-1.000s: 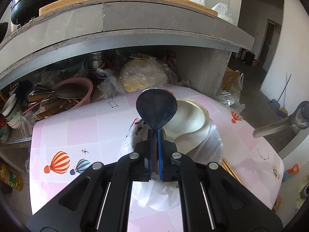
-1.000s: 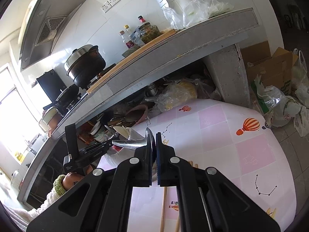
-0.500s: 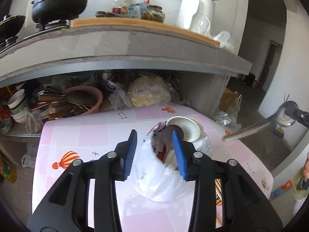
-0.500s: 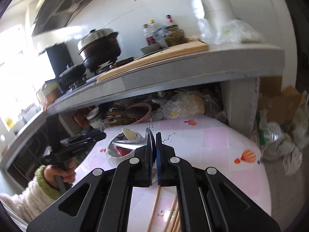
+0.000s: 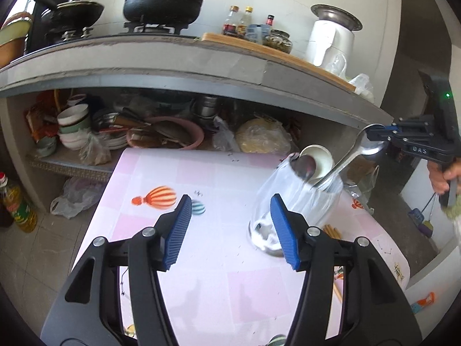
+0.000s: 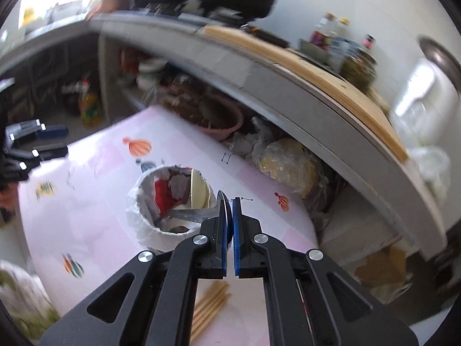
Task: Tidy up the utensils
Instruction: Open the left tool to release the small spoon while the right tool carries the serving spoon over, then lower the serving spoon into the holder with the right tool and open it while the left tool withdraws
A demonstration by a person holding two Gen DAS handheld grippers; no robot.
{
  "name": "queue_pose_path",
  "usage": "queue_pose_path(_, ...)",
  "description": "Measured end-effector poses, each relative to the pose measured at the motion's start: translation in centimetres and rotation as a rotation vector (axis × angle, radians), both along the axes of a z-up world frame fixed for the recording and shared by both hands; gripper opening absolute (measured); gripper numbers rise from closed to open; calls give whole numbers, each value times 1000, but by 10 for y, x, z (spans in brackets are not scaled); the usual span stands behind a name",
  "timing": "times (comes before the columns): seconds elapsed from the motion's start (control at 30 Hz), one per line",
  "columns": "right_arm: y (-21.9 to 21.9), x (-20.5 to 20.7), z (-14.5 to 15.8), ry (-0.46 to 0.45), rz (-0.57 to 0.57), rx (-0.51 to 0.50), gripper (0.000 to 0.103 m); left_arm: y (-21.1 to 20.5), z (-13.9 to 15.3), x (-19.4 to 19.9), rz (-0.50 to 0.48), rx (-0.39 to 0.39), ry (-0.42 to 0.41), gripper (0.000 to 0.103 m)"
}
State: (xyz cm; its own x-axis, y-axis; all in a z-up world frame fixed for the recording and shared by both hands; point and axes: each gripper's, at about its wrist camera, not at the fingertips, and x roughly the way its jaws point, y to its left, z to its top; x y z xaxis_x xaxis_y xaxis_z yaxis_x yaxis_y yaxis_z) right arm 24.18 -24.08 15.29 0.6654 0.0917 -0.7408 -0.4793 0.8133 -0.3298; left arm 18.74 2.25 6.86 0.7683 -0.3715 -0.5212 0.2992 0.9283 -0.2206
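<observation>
A bag-lined container [image 5: 296, 199] stands on the pink table [image 5: 201, 253] and holds a white bowl [image 5: 317, 158] and a dark spoon head [image 5: 302, 167]. My left gripper [image 5: 230, 230] hovers left of it, jaws opening, nothing between the blue pads. My right gripper [image 6: 230, 201] is shut on the bowl of a metal spoon [image 6: 190, 216], and the spoon's handle slants down into the container [image 6: 170, 201]. In the left wrist view the right gripper [image 5: 371, 137] comes in from the right, the spoon [image 5: 340, 167] reaching the container's rim. Wooden chopsticks [image 6: 210, 308] lie on the table below my right gripper.
A concrete counter [image 5: 201, 66] overhangs the table's far side, with pots, bottles and a white appliance on top. The shelf beneath holds stacked bowls [image 5: 72, 127], a pink basin [image 5: 184, 135] and a bagged yellow item [image 5: 259, 138]. An oil bottle [image 5: 17, 204] stands on the floor at left.
My left gripper let go of the dark spoon into the container, opened and drew back to the left. My right gripper rolled and brought the metal spoon's handle down over the container.
</observation>
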Motion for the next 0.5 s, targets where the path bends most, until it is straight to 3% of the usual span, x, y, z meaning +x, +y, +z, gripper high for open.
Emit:
queue_pose_path(0.23,45,24,-29,104,171,-249,4,18,-17,-12,30,-20,28,54)
queue_pose_path(0.4,59,36,-52,150,180,-308,6,22,-22,-17,30,-39,35,54)
queue_pose_path(0.5,56,42,-48,153,164,-268,6,22,-24,-20,22,-39,37,55)
